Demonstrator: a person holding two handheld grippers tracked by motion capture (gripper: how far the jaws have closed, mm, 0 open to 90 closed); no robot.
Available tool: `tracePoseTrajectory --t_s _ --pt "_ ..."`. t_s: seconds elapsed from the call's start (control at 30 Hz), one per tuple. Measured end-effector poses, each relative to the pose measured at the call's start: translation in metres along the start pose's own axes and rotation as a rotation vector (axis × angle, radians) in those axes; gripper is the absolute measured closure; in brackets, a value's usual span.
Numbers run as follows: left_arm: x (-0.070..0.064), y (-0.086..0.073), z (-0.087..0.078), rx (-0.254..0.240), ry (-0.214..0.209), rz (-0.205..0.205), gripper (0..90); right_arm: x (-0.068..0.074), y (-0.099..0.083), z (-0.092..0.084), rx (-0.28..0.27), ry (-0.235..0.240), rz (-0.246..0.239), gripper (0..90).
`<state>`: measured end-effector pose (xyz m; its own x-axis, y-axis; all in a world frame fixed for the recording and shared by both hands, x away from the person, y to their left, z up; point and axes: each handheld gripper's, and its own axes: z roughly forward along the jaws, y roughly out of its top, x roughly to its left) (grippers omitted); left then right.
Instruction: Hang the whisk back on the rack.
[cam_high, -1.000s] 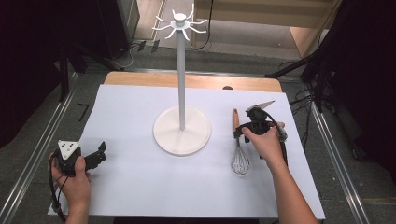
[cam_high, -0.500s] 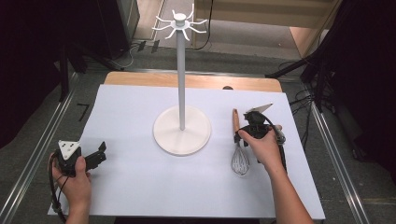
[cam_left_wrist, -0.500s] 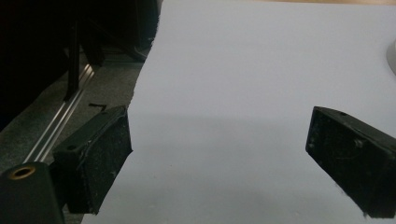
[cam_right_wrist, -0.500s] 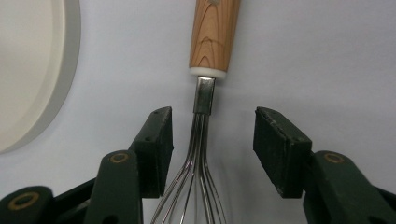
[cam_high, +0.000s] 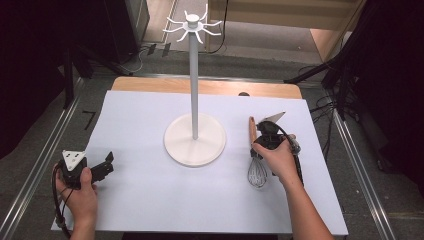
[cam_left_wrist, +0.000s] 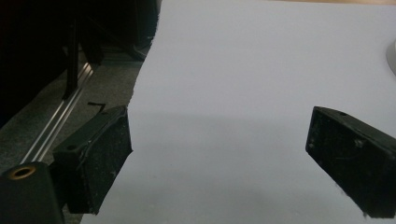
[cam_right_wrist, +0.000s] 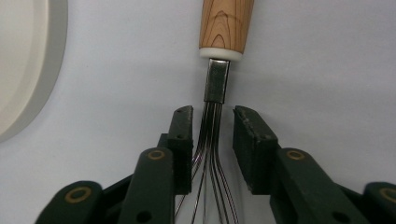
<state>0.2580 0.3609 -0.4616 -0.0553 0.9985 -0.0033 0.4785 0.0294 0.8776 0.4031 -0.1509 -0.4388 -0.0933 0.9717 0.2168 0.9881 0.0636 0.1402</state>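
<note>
Lowered since before, right gripper (cam_right_wrist: 212, 126) brackets the whisk (cam_right_wrist: 214, 84) wires, seemingly not clenched; left gripper (cam_left_wrist: 219, 163) fingers released.

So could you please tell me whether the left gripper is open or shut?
Open: the left gripper has its jaws spread wide over bare white paper.

White stand (cam_high: 194, 135) blocks table (cam_high: 150, 200) centre; bare sheet elsewhere.

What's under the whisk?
The whisk lies on the white sheet covering the table. The right claw straddles its wires. What's beneath the sheet is hidden.
</note>
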Motion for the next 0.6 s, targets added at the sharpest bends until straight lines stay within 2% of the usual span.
tracePoseTrajectory --t_s 0.23,0.27,0.6 --pt "0.0000 0.0000 -0.0001 0.000 -0.001 0.001 7.6 0.0032 0.0017 0.0040 0.015 -0.014 -0.001 76.7" --pt "0.0001 0.0000 0.0000 0.001 -0.001 0.000 7.6 0.0044 0.0020 0.0063 0.021 -0.020 -0.003 79.4" --pt "0.0005 0.0001 0.0002 0.003 -0.002 0.001 7.6 0.0038 0.0012 0.0057 0.003 -0.028 -0.010 83.6"
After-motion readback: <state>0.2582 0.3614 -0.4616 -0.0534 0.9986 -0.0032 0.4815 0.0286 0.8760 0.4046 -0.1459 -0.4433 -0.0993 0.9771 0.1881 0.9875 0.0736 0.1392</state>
